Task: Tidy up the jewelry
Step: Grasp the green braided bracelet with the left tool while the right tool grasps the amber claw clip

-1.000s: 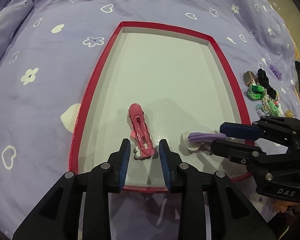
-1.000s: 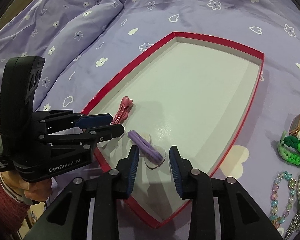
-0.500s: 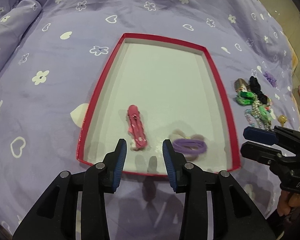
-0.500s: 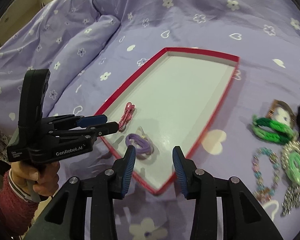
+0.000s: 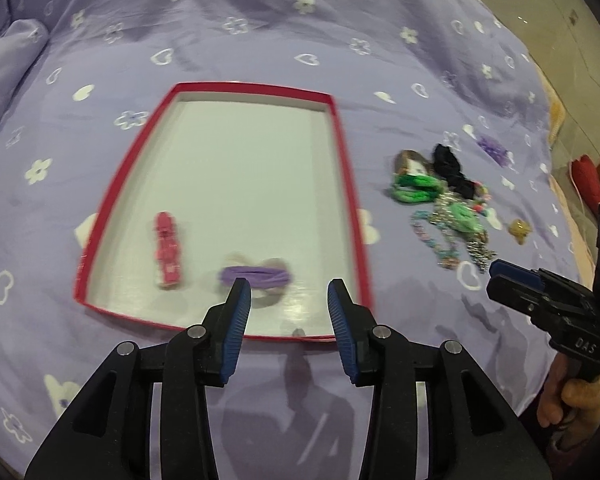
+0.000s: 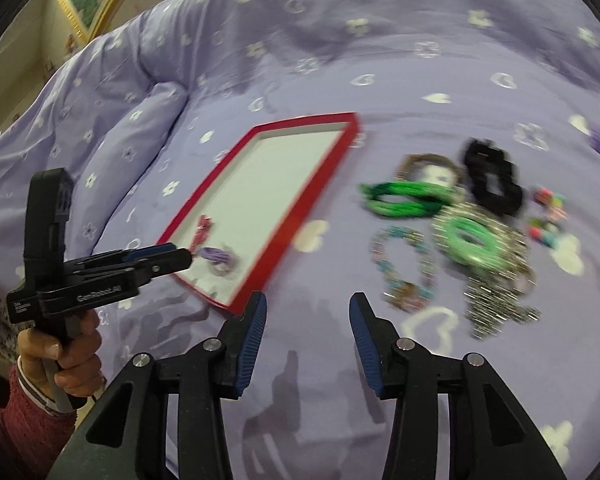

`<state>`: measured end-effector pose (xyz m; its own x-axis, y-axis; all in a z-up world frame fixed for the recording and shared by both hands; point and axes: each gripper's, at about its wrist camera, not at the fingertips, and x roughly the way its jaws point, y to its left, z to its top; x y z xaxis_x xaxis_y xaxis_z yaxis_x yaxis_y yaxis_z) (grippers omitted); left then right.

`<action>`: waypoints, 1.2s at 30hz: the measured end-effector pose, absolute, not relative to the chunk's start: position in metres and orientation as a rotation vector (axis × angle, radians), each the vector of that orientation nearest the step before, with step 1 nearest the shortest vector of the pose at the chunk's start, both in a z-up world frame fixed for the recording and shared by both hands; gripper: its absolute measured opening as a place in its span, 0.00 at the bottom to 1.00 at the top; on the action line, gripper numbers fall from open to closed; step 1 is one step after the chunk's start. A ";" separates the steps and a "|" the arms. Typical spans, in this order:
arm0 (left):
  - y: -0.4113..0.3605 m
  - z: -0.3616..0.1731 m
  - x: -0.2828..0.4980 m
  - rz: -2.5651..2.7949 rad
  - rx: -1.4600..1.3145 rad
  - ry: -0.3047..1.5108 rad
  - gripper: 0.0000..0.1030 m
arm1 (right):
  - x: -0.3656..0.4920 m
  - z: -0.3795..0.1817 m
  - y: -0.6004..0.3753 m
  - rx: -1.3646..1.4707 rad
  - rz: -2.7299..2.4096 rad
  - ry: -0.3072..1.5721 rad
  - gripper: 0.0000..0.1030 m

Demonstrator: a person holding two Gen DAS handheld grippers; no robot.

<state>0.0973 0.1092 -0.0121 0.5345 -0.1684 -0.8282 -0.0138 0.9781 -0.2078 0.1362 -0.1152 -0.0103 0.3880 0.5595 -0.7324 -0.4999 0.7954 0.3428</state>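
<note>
A red-rimmed white tray (image 5: 348, 184) lies on the bedspread. A pink hair clip (image 5: 166, 250) and a purple hair tie (image 5: 256, 276) rest near its front edge. My left gripper (image 5: 289, 286) hovers over the tray's front right part, jaws opening, nothing between them. My right gripper (image 6: 309, 299) hangs over bare bedspread between the tray (image 6: 296, 216) and the jewelry pile, jaws opening and empty. The pile holds green bands (image 6: 404, 198), a black scrunchie (image 6: 492, 178), a beaded bracelet (image 6: 404, 268) and a green ring on silver chain (image 6: 472, 240).
The purple flower-print bedspread (image 5: 260, 40) covers everything, with a rolled fold (image 6: 140, 128) at the left. A small purple piece (image 5: 494, 150) and a brownish trinket (image 5: 518, 228) lie beyond the pile. A hand in a red sleeve (image 6: 64, 356) holds the left gripper.
Both grippers have drawn back and up from the tray with wider jaws. The right one swung right toward the jewelry pile. The clip and hair tie stay in the tray.
</note>
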 end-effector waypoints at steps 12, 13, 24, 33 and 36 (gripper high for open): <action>0.050 -0.010 0.116 -0.184 -0.127 1.022 0.37 | 0.137 -0.010 -0.205 0.150 0.502 0.940 0.44; 0.047 -0.010 0.117 -0.187 -0.122 1.023 0.37 | 0.137 -0.010 -0.211 0.155 0.491 0.938 0.44; 0.025 -0.010 0.137 -0.205 -0.094 1.029 0.39 | 0.143 -0.012 -0.271 0.202 0.377 0.927 0.44; 0.013 -0.015 0.166 -0.207 -0.112 1.012 0.42 | 0.159 -0.009 -0.298 0.173 0.245 0.871 0.60; 0.007 -0.018 0.182 -0.207 -0.103 1.014 0.42 | 0.169 -0.013 -0.307 0.176 0.197 0.869 0.60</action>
<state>0.1819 0.0072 -0.0177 0.5109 -0.2194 -0.8312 0.1236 0.9756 -0.1815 0.1688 -0.3069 -0.0135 0.6297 0.2421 -0.7382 -0.0997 0.9675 0.2323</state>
